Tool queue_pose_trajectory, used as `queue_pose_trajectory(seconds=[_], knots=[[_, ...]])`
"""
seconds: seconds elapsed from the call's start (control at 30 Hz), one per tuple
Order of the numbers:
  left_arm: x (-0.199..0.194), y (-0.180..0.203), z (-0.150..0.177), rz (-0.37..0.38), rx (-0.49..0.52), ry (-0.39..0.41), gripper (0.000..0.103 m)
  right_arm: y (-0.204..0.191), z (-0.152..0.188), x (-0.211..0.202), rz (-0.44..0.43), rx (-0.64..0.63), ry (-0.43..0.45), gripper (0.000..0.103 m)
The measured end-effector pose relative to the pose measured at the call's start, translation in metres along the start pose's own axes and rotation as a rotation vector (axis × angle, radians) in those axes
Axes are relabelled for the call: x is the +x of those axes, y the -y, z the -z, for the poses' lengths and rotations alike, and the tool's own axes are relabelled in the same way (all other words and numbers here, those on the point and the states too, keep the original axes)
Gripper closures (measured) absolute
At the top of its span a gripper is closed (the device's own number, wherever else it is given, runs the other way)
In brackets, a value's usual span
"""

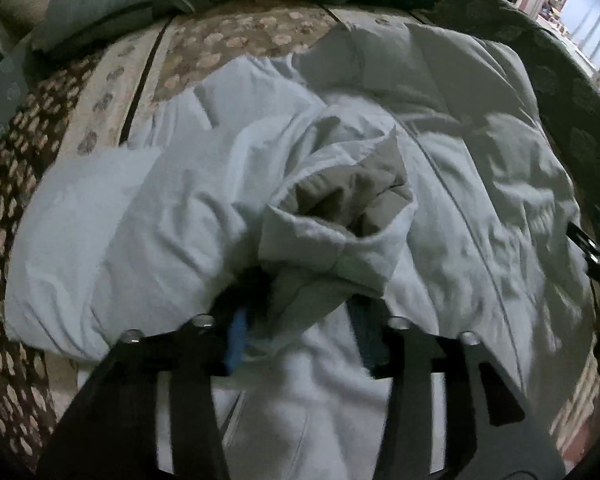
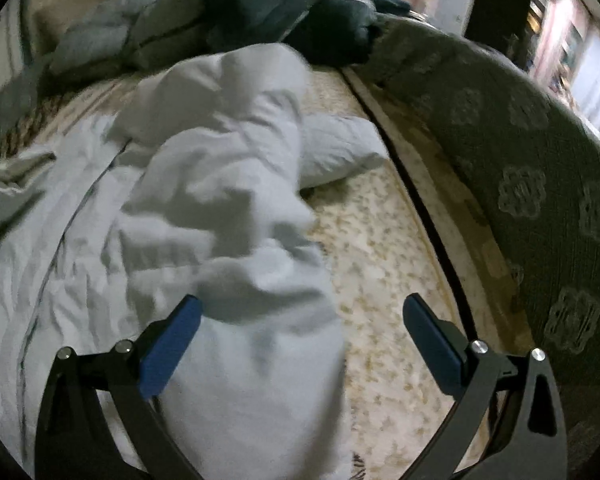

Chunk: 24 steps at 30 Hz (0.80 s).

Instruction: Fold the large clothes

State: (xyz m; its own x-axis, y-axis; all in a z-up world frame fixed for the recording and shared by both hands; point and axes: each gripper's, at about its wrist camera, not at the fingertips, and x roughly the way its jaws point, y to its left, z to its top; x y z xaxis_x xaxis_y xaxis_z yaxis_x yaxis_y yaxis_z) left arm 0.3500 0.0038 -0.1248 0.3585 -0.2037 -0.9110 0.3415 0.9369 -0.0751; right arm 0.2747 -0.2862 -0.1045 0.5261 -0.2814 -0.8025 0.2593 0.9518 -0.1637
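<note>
On the left, the left tool (image 1: pixel 300 320) points steeply down into a pale blue-white padded jacket (image 1: pixel 480 184), a bulky, puffy garment of soft quilted fabric spread across the bed (image 1: pixel 228 40), which wears a cover printed with beige flowers on brown and cream bands. The sleeve cuff (image 1: pixel 340 232), with its grey lining showing in the open mouth, lies bunched between the tool's jaws. The jaws stand part way apart, but the cloth hides the pads, so I cannot tell whether they press on it or have let go.

The risk here, as I judge it, is that the slippery, springy sleeve will not stay where it is laid; if released onto this rumpled heap it could roll back off the body and undo the fold.

Further right, the right tool (image 2: pixel 302 320) hangs released, its blue pads (image 2: pixel 168 348) spread wide. One pad sits over a thick roll of the same jacket, the other over bare bed cover. Closing from there might catch only a loose top layer, or drag bed cover up with it.

The jacket looks deeply creased and uneven, far from a flat fold. Dark folded clothes (image 2: pixel 284 12) sit piled at the far end of the bed.
</note>
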Motion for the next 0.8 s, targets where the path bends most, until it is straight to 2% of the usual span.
queue_pose_trajectory(seconds=[0.03,0.1,0.23,0.33,0.4,0.53,0.67,0.73,0.8], knots=[[-0.001,-0.008,-0.002,0.019,0.004,-0.005,0.028,-0.005,-0.001,0.001,0.005,-0.017,-0.008,0.002],[-0.011,-0.019,0.015,0.039,0.028,0.017,0.008,-0.018,-0.004,0.001,0.006,-0.057,-0.019,0.002],[-0.014,-0.027,0.023,0.061,0.036,0.013,0.005,-0.035,-0.002,-0.003,0.01,-0.098,-0.029,0.002],[-0.022,-0.034,0.027,0.068,0.017,0.016,0.003,-0.052,0.0,-0.013,-0.026,-0.13,-0.029,0.002],[-0.02,-0.037,0.026,0.021,0.028,0.032,0.003,-0.068,-0.001,-0.02,-0.028,-0.169,-0.017,0.002],[-0.03,-0.073,0.033,-0.114,0.042,0.059,0.003,-0.098,-0.005,-0.031,-0.067,-0.196,-0.011,0.002],[-0.045,-0.13,0.03,-0.205,-0.012,0.091,0.003,-0.146,-0.014,-0.048,-0.187,-0.204,0.004,0.002],[-0.049,-0.158,0.028,-0.244,-0.052,0.098,0.003,-0.169,-0.017,-0.052,-0.275,-0.187,-0.008,0.002],[-0.049,-0.19,0.026,-0.255,-0.105,0.088,0.003,-0.189,-0.021,-0.056,-0.343,-0.176,-0.021,0.002]])
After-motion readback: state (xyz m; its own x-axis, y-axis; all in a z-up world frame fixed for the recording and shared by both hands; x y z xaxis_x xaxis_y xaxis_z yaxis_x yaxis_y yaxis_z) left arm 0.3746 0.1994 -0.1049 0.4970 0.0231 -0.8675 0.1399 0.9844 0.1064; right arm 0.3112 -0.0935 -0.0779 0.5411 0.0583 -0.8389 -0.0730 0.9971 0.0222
